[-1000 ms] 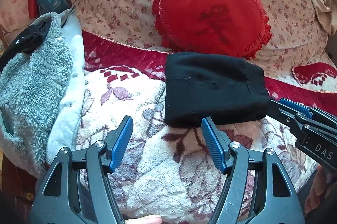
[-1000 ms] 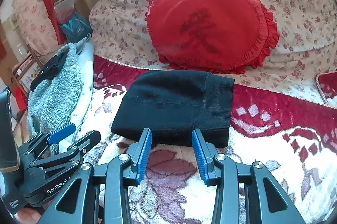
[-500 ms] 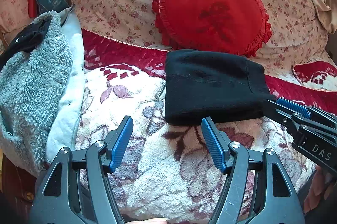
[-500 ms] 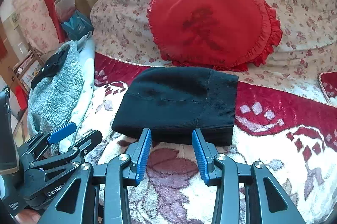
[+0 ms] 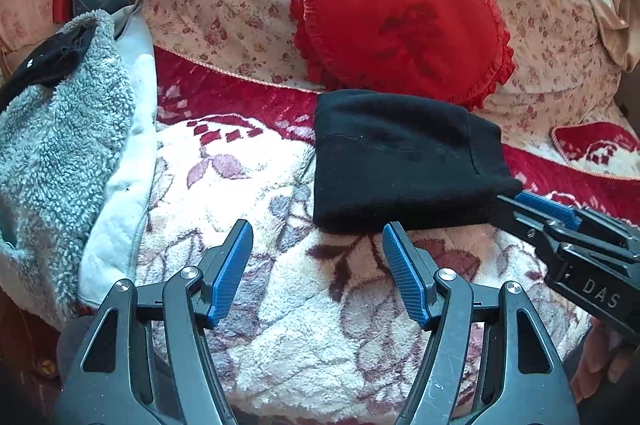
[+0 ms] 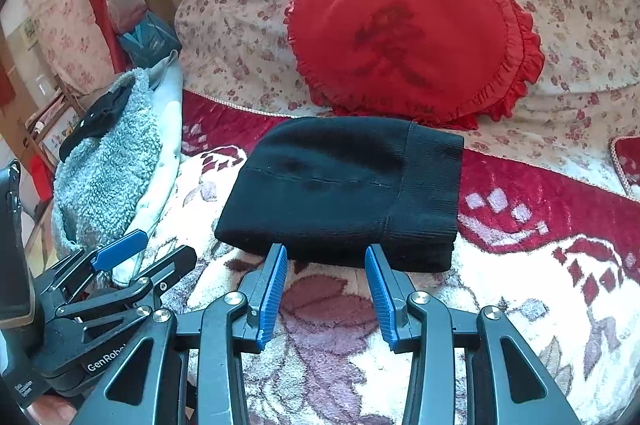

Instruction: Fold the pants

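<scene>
The black pants (image 5: 400, 165) lie folded into a compact rectangle on the floral blanket (image 5: 280, 305), ribbed band at the right; they also show in the right wrist view (image 6: 340, 193). My left gripper (image 5: 318, 237) is open and empty, just short of the bundle's near left corner. My right gripper (image 6: 326, 253) is open and empty, its fingertips at the bundle's near edge. The right gripper shows at the right of the left wrist view (image 5: 560, 225). The left gripper shows at the lower left of the right wrist view (image 6: 140, 253).
A red heart-shaped cushion (image 6: 408, 37) leans on the floral sofa back (image 6: 240, 25) right behind the pants. A grey fleece garment (image 5: 52, 145) with a black item (image 5: 44, 61) on it is piled at the left.
Both grippers stayed open and drew back slightly toward me from the folded pants. The pants have not moved.
</scene>
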Motion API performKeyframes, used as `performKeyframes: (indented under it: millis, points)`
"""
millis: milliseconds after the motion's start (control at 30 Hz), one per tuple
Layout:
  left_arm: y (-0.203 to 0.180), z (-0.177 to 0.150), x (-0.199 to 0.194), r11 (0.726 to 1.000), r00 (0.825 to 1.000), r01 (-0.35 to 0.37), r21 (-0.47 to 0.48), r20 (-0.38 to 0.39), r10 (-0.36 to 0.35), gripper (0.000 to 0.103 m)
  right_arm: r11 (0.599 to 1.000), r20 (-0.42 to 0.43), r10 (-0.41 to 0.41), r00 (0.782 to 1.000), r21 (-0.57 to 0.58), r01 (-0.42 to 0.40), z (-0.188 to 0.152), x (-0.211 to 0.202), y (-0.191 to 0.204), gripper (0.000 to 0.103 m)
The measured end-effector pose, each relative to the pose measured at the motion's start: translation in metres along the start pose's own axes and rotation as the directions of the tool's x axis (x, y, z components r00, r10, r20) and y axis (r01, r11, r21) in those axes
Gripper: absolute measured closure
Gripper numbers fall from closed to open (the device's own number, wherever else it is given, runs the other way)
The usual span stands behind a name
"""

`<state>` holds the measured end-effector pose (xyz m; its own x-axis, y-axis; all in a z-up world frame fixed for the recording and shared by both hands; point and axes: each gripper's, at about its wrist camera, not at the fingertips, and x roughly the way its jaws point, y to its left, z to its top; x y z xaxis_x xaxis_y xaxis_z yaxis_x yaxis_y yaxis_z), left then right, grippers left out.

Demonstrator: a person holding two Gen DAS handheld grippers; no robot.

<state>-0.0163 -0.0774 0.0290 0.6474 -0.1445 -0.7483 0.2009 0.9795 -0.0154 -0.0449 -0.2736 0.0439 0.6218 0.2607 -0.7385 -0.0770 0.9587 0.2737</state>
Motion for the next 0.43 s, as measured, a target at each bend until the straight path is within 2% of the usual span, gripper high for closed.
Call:
performKeyframes:
  millis: [233,433]
  points:
    - [0.005,0.001,0.002,1.0,1.0,-0.007,-0.011,0.013,0.007,0.035,1.0,-0.004,-0.008,1.0,0.013,0.008,-0.002,0.002,-0.007,0.064]
    - [0.007,0.003,0.01,1.0,1.0,-0.015,-0.011,0.007,0.015,0.035,0.997,-0.005,-0.048,0.999,0.059,0.048,0.001,0.004,-0.032,0.064]
